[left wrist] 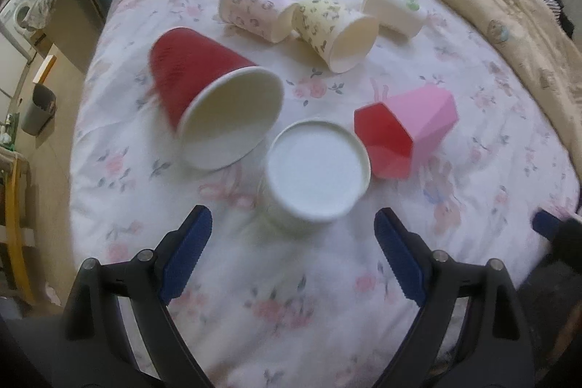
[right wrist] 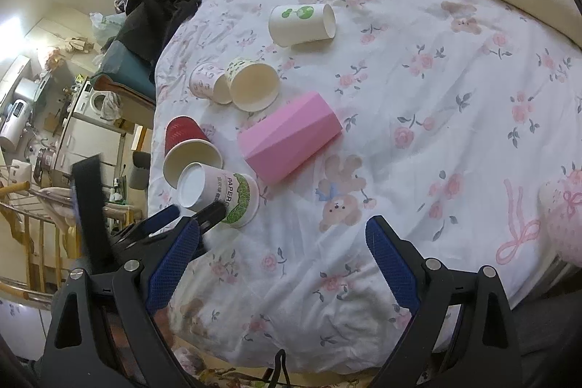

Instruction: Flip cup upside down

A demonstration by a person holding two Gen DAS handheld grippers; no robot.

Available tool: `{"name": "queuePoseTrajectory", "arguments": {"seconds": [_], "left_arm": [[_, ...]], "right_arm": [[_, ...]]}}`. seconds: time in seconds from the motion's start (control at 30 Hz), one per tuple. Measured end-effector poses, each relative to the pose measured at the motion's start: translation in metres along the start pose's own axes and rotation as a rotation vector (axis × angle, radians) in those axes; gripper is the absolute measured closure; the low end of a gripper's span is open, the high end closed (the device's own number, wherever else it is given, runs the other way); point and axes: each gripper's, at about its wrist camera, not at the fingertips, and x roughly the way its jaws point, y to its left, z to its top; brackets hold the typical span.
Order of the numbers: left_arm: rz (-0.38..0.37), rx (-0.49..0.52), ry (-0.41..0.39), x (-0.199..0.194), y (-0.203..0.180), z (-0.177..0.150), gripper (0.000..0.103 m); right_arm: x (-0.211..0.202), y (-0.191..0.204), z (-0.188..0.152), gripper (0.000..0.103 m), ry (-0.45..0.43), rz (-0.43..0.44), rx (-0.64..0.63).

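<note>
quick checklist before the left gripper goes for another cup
1. Left gripper open with nothing between its fingers: ok.
2. White paper cup bottom up, already flipped: ok, though it looks slightly tilted in the right wrist view.
3. Red cup still on its side, mouth toward the camera: ok as next target.
4. Gap between red cup and white paper cup: cannot tell, rims look close or touching.
5. Pink cup on its side just right of the white paper cup: not ok, crowds that side.
6. Right gripper open and away from the cups: ok.
</note>
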Motion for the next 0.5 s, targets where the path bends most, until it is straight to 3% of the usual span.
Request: {"name": "queuePoseTrajectory", "arguments": {"seconds": [0.2,0.4,0.5], "left_arm": [[0.027,0.054,-0.124,-0.048,0.011,-0.018,0.014],[0.025,0.001,-0.284,-0.097,0.037,-0.036,0.014],[0.034,-0.017,-0.323,-0.108,0.045,-0.046,0.014]], "right_arm": [[-0.003,0.018,-0.002,0.008,-0.031,-0.028,-0.092],[-0.006,0.049,-0.014,0.008,-0.076,-0.046,-0.246],[-0.006,0.06,-0.021,0.008,-0.085,-0.057,-0.293]]}}
